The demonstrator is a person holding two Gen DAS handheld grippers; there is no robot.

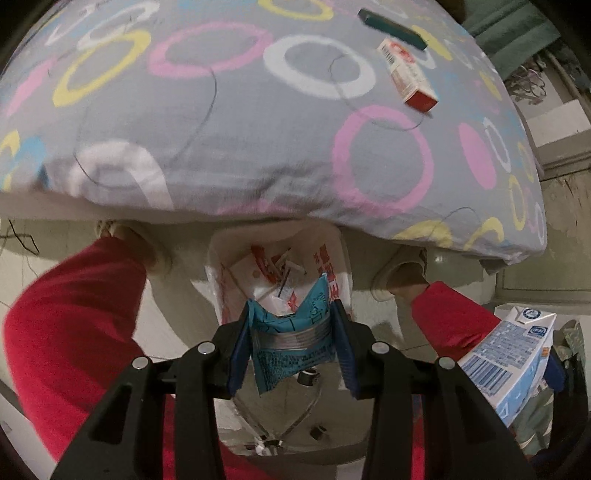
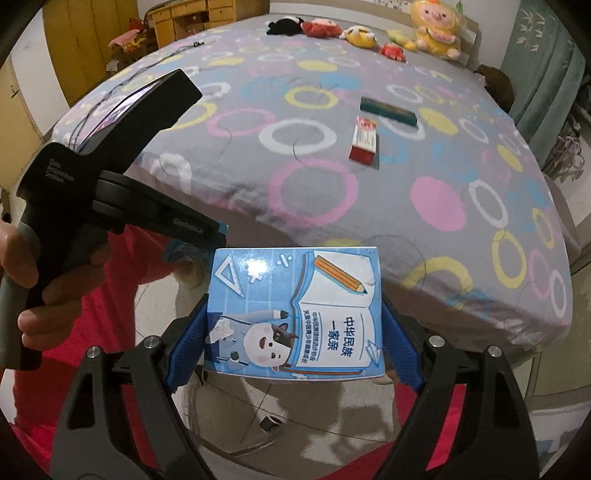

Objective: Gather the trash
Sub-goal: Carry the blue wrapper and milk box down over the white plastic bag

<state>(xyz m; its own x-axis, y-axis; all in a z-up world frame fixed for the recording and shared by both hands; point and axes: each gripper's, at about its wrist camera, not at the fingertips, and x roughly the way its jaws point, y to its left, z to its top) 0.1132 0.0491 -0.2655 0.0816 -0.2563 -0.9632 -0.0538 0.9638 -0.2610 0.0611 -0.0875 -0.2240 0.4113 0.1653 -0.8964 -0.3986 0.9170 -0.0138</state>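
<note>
My left gripper [image 1: 291, 332] is shut on a crumpled teal and silver wrapper [image 1: 291, 343], hanging right over a white trash bag [image 1: 332, 266] that holds several scraps on the floor by the bed. My right gripper [image 2: 293, 321] is shut on a blue milk carton [image 2: 295, 314]; the same milk carton [image 1: 509, 354] shows at the right edge of the left wrist view. On the bed lie a red and white small box [image 2: 364, 138] and a dark green bar-shaped pack [image 2: 388, 110]; the left wrist view shows the box [image 1: 408, 74] and the green pack [image 1: 393, 27] too.
The bed [image 2: 314, 184] has a grey sheet with coloured rings; plush toys [image 2: 436, 31] sit at its far end. A person's legs in red trousers [image 1: 74, 314] stand on both sides of the bag. The left gripper's body and a hand [image 2: 22, 258] fill the left of the right wrist view.
</note>
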